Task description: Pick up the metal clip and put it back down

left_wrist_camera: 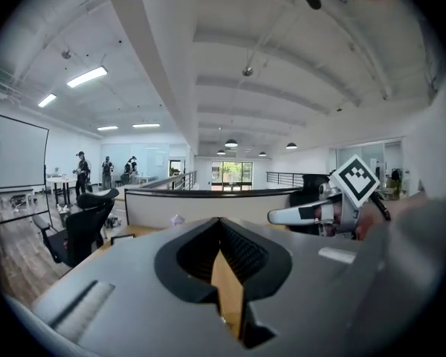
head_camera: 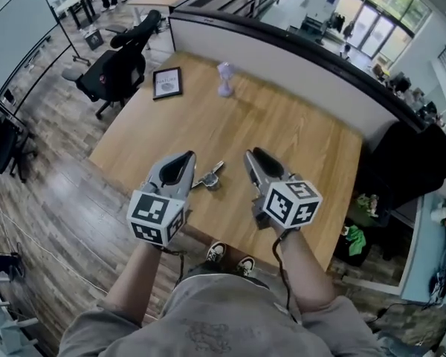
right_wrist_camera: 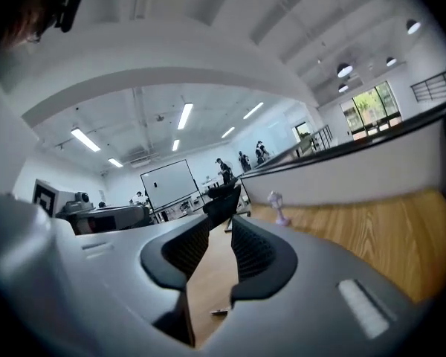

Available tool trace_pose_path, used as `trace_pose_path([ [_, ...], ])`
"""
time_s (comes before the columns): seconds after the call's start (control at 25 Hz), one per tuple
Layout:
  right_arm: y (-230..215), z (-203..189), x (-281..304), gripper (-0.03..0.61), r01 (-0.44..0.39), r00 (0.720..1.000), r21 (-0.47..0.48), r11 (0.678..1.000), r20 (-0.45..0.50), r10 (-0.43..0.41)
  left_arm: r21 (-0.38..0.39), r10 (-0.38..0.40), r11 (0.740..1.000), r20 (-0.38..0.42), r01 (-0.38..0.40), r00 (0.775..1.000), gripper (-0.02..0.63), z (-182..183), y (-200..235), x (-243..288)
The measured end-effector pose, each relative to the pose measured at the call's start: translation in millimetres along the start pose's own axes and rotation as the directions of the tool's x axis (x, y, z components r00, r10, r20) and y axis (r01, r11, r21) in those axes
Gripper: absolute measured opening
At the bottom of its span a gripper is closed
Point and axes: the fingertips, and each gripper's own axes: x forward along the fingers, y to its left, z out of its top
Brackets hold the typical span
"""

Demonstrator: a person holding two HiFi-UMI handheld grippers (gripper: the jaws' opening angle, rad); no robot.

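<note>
Hovering over the near edge of the desk [head_camera: 282, 140]: both tongs, one in each hand, pointing away from the person and roughly level across the room. Left tongs [head_camera: 184, 159]: its own view shows the jaws only a narrow slit apart, bare wood showing through the gap, nothing between the ribbed pads. Right tongs [head_camera: 254, 157]: jaws parted somewhat wider, a clear strip of desk visible between the pads, nothing gripped. Each carries its marker cube [head_camera: 157, 216] at the rear, near the wrist. Metal clip [head_camera: 208, 177]: lying on the desk close to the near edge, in the space between the two tongs in the head view, nearer the left tip; neither pair has hold of it. Far side of the desk: black-framed card [head_camera: 167, 82] lying flat by the left corner, and just to its right, apart from it, a small lilac object [head_camera: 224, 79] standing upright; what it is, too small to tell. Partition [head_camera: 297, 69] runs along the desk's far edge. Black office chair [head_camera: 117, 71] stands on the wood floor just off the desk's far-left corner. Person's shoes [head_camera: 227, 256] show below the near edge. Whiteboard [right_wrist_camera: 167, 183] and several people stand far off across the room.
</note>
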Motion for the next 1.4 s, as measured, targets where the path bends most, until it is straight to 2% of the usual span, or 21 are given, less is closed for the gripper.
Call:
trace_pose_path([
  [0.16,9.2,39.0,-43.5,0.087,0.028,0.994,-0.102,0.994,0.108,-0.017,0.097,-0.064,0.993,0.049,0.059,0.997,0.002,35.1,-32.9,1.2],
  [0.32,21.6,66.6,-90.0,0.067,0.058,0.979,-0.162,0.985,0.201,-0.024,0.141,-0.139,0.982,0.09,0.126,0.986,0.002,60.8,-70.7,-3.8],
  [0.56,32.8,84.5,-154.1,0.035,0.134,0.959,-0.229,0.964,0.276,-0.067,0.135,-0.23,0.967,0.107,0.215,0.967,0.002,74.8,-117.4,-13.0],
  [0.68,36.6,85.5,-179.3,0.031,0.155,0.954,-0.241,0.958,0.289,-0.082,0.138,-0.259,0.96,0.108,0.243,0.96,0.002,76.1,-134.1,-17.5],
  [0.84,36.2,80.7,-208.5,0.014,0.17,0.949,-0.206,0.964,0.3,-0.103,0.157,-0.282,0.951,0.093,0.266,0.955,0.002,71.7,-152.0,-21.1],
  [1.04,36.9,60.5,-228.1,0.012,0.201,0.954,-0.206,0.958,0.262,-0.144,0.199,-0.299,0.94,0.09,0.277,0.95,0.002,69.0,-165.1,-21.5],
  [1.24,33.2,32.2,-238.5,0.012,0.231,0.96,-0.194,0.954,0.205,-0.19,0.149,-0.327,0.937,0.056,0.316,0.943,0.002,51.7,-176.0,-17.3],
  [1.4,33.1,27.8,-243.7,0.012,0.244,0.96,-0.2,0.949,0.188,-0.207,0.128,-0.351,0.931,0.061,0.341,0.934,0.002,54.4,-182.1,-14.2],
])
